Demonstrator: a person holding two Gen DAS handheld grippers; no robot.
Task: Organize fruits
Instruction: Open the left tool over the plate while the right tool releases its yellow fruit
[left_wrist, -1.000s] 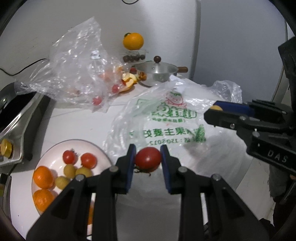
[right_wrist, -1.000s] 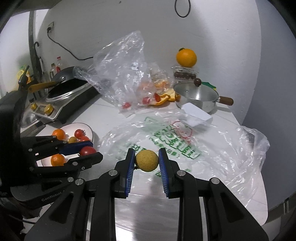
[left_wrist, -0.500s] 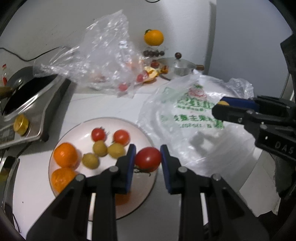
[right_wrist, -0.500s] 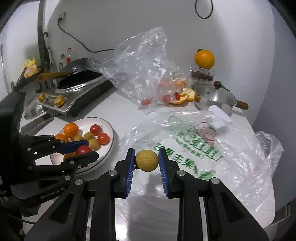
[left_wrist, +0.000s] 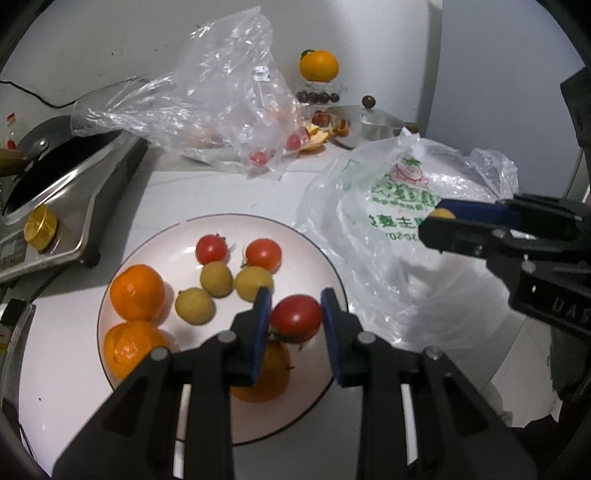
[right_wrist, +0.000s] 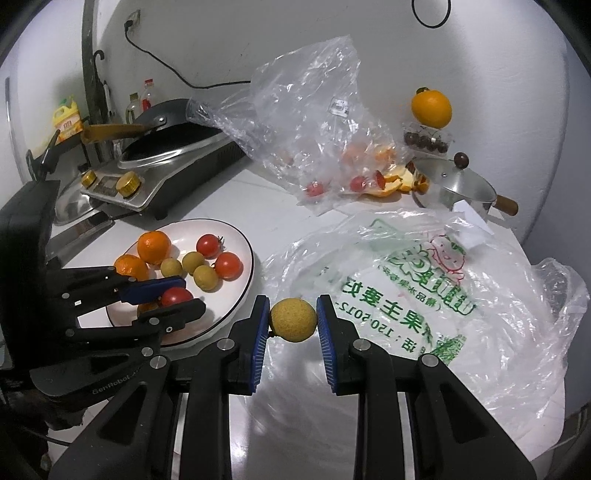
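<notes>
My left claw (left_wrist: 295, 319) clamped on a red cherry tomato (left_wrist: 296, 318) above the near edge of the white plate (left_wrist: 325, 258), my right claw (right_wrist: 291, 320) pinching a small yellow-brown fruit (right_wrist: 293, 319) over the printed plastic bag (right_wrist: 424, 295), plate lying to its left on the white surface (right_wrist: 266, 206)

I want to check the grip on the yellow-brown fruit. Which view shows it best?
The right wrist view: the yellow-brown fruit sits centred between the right claw pads. In the left wrist view only a sliver shows.
</notes>
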